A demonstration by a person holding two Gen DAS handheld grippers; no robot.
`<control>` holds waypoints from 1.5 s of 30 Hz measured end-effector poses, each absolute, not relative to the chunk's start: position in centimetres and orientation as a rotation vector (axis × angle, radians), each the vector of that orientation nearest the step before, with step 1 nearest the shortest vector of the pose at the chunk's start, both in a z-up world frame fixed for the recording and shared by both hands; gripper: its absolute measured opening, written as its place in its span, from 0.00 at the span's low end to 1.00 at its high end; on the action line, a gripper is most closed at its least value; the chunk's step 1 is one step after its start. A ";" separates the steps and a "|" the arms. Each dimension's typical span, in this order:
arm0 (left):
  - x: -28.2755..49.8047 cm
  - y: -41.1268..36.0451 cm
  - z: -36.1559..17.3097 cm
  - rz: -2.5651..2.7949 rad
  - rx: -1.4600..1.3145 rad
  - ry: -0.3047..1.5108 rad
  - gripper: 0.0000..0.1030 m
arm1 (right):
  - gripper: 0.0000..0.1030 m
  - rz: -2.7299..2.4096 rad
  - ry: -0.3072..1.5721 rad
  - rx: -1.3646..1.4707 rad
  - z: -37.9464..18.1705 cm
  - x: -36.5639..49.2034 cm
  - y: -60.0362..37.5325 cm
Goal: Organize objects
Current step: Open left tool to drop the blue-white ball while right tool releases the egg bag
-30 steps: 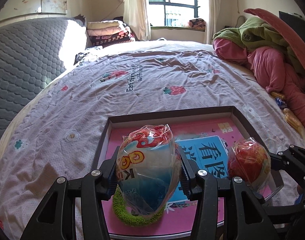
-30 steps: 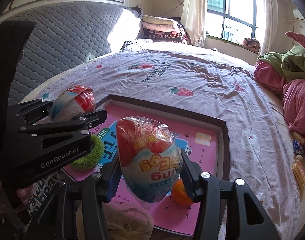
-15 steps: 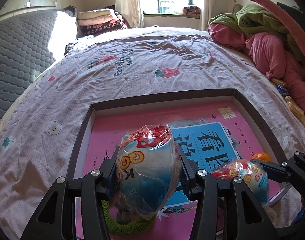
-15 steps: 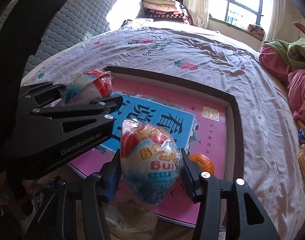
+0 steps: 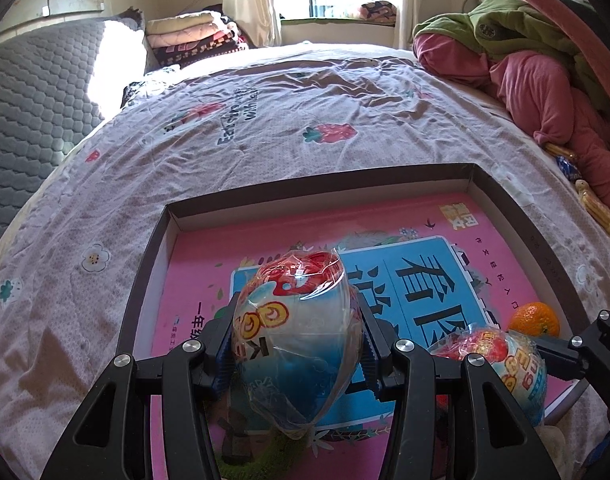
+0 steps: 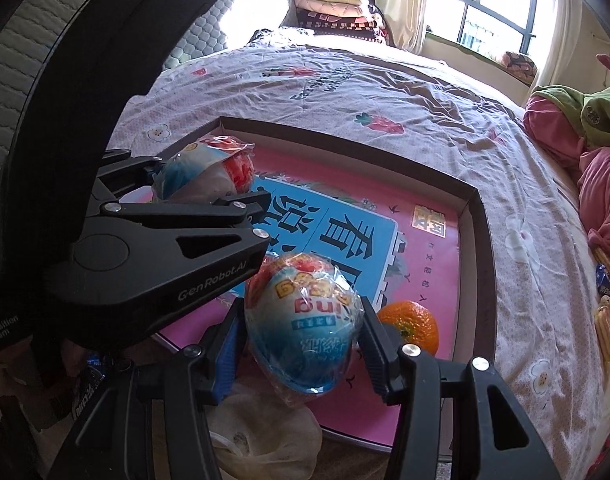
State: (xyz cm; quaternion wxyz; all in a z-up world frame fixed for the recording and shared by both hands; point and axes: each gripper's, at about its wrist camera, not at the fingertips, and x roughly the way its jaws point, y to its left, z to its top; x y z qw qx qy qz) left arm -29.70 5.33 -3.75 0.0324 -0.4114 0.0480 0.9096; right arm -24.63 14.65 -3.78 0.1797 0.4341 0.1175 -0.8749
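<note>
Toy eggs, two in number, each wrapped in clear film, are both held above the shallow dark-rimmed box (image 5: pixel 145 256) that lies on the bed.

Left side: the left claw (image 5: pixel 297 350) is clenched on the first toy egg (image 5: pixel 297 336), with both pads pressed against the egg's flanks. The egg stands roughly upright, red end at the top and blue end at the bottom, over the near-left part of the box. A green fuzzy ring (image 5: pixel 265 460) lies on the box floor directly below it, mostly hidden by the egg and the claw.

Centre: the box floor is covered by a pink book (image 6: pixel 425 280) with a blue title panel.

Right side: the right claw (image 6: pixel 301 340) is clenched on the second toy egg (image 6: pixel 301 320), its pads gripping both flanks, blue end toward the camera. This egg hangs over the near edge of the box. An orange (image 6: pixel 411 324) rests on the book just beside the right pad; contact cannot be confirmed. A crumpled plastic bag (image 6: pixel 265 436) lies below the right claw, outside the box.

Far right: a pile of pink and green clothing (image 5: pixel 545 80) lies on the bed's edge.
</note>
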 end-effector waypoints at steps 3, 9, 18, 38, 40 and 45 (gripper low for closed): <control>-29.9 5.3 -3.8 2.789 -1.273 0.137 0.51 | 0.52 -2.474 0.329 1.224 -3.7 -24.5 14.7; -30.9 5.4 -4.3 2.761 -1.314 0.120 0.51 | 0.52 -2.472 0.309 1.231 -3.5 -24.5 14.8; -31.8 4.8 -5.2 2.712 -1.391 0.041 0.51 | 0.53 -2.476 0.330 1.222 -3.3 -24.4 14.8; -31.1 4.7 -5.1 2.667 -1.438 0.009 0.57 | 0.57 -2.477 0.321 1.214 -3.1 -24.6 14.8; -30.8 4.7 -5.2 2.672 -1.437 0.021 0.58 | 0.59 -2.475 0.320 1.210 -3.1 -24.5 14.8; -30.4 4.4 -5.1 2.672 -1.447 0.018 0.58 | 0.60 -2.480 0.328 1.205 -3.0 -24.5 14.7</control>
